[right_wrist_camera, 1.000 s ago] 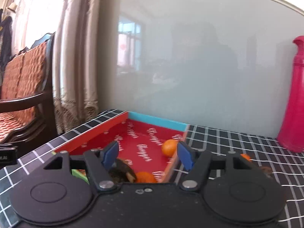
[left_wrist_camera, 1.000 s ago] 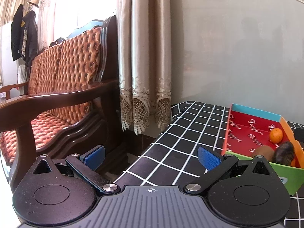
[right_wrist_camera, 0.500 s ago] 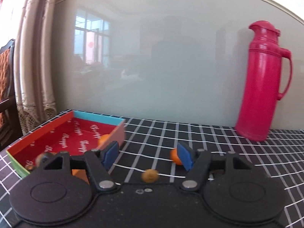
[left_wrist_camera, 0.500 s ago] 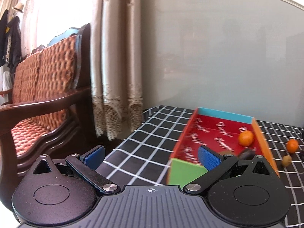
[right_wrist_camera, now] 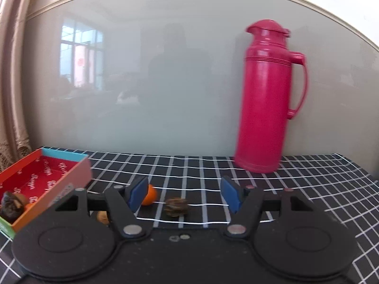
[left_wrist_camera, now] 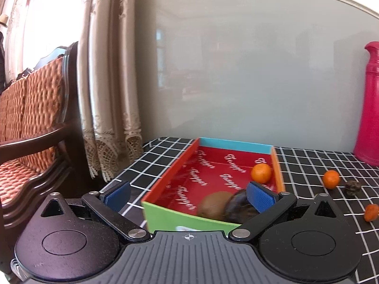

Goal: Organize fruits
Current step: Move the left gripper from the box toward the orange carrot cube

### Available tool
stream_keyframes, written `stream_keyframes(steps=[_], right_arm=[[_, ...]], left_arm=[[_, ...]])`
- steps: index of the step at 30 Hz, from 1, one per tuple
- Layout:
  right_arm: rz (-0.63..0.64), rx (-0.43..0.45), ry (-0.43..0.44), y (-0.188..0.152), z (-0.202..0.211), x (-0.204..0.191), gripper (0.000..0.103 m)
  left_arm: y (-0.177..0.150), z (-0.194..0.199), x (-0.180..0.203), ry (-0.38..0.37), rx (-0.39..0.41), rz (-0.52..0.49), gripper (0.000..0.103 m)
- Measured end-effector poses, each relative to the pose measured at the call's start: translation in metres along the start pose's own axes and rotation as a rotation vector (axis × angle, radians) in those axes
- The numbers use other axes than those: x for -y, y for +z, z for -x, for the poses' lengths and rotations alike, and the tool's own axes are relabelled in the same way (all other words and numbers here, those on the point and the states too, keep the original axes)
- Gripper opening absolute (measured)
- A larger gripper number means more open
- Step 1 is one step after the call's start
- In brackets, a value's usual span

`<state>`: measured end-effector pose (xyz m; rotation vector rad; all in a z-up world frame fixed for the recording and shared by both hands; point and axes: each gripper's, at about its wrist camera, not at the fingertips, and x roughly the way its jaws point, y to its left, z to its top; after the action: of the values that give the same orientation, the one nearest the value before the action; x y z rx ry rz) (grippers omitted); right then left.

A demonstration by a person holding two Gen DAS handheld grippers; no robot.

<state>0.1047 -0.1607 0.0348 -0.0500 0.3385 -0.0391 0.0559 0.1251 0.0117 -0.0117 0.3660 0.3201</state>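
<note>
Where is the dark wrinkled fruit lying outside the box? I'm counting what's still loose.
In the right wrist view the dark wrinkled fruit lies on the checked tablecloth, just right of a loose orange, ahead of the right gripper's open jaws.

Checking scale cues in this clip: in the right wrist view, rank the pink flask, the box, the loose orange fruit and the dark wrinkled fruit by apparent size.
1. pink flask
2. box, cut off at the frame edge
3. and 4. orange fruit, partly hidden behind a finger, and dark wrinkled fruit: too alike to rank

A black checked tablecloth carries a colourful box, pink thermos, tangerines and a walnut.
</note>
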Motion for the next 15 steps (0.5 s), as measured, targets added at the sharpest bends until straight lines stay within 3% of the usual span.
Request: stream_keyframes(steps=[15], right_arm=[[-0.035,-0.003,-0.104,-0.011,0.014,0.069,0.066]], left_arm=[[-0.002,0.008,0.092,-0.165,-0.006,-0.077,0.103]])
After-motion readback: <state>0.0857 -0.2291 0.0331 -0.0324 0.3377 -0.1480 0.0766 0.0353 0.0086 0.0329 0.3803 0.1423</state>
